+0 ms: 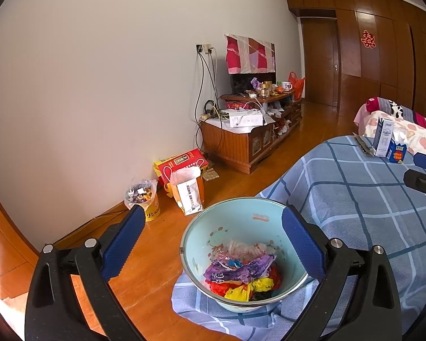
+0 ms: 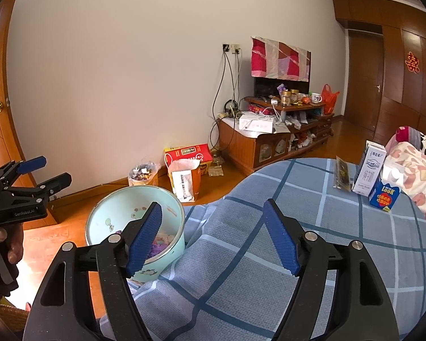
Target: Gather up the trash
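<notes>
A light blue bin (image 1: 241,221) stands at the bed's edge, holding several crumpled coloured wrappers (image 1: 241,272); it also shows in the right wrist view (image 2: 122,207). My left gripper (image 1: 213,227) is open and empty above the bin. My right gripper (image 2: 213,218) is open and empty over the blue checked bedspread (image 2: 241,255). A white milk carton (image 2: 369,170), a blue juice carton (image 2: 384,196) and a dark wrapper (image 2: 340,174) lie far right on the bed.
A wooden TV cabinet (image 2: 258,145) stands against the wall. A paper bag (image 1: 189,193), a red box (image 1: 181,162) and a small yellow bin full of trash (image 1: 144,199) stand on the wood floor. A pink quilt (image 2: 411,164) lies at right.
</notes>
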A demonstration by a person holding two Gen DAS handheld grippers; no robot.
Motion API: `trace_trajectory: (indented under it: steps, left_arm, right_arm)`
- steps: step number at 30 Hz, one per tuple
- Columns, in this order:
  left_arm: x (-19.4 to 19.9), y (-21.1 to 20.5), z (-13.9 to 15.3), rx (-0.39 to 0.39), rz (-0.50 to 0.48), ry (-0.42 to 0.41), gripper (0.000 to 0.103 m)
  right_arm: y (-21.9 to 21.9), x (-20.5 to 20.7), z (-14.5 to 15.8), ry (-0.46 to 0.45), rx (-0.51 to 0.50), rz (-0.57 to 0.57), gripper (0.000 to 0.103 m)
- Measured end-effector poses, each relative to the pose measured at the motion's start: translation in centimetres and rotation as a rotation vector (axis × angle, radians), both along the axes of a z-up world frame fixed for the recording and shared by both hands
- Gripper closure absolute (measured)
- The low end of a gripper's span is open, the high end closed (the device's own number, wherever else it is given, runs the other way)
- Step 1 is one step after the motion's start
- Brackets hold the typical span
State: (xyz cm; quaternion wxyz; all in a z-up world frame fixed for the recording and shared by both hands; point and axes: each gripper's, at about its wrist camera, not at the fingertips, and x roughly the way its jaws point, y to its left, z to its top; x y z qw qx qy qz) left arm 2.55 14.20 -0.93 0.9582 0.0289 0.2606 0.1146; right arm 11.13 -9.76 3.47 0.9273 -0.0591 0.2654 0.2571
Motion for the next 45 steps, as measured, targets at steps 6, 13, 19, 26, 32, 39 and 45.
trace_trajectory:
  steps: [6, 13, 19, 26, 32, 39, 45]
  left_arm:
    - [0.0, 0.1, 0.2, 0.001, 0.001, -0.002, 0.008]
    - [0.0, 0.1, 0.2, 0.002, 0.004, -0.003, 0.007]
    - [0.0, 0.2, 0.4, 0.005, 0.010, -0.004, 0.007]
    - [0.0, -0.1, 0.5, 0.012, 0.002, -0.011, 0.007]
    - [-0.2, -0.7, 0.5, 0.024, -0.012, -0.027, 0.007]
    - [-0.1, -0.9, 0.5, 0.024, -0.008, -0.024, 0.007]
    - [0.0, -0.8, 0.4, 0.027, -0.002, -0.024, 0.007]
  right_arm:
    - [-0.1, -0.1, 0.1, -0.002, -0.002, -0.003, 0.029]
    - [0.0, -0.3, 0.2, -0.003, -0.002, -0.005, 0.029]
    - [0.0, -0.3, 0.2, -0.004, -0.002, -0.005, 0.028]
    - [-0.1, -0.4, 0.3, -0.012, 0.004, -0.010, 0.027]
    - [-0.6, -0.5, 0.5, -0.021, 0.014, -0.021, 0.024]
    - [-0.7, -0.5, 0.4, -0.020, 0.013, -0.026, 0.024]
    - [-0.8, -0.5, 0.3, -0.020, 0.015, -0.031, 0.022]
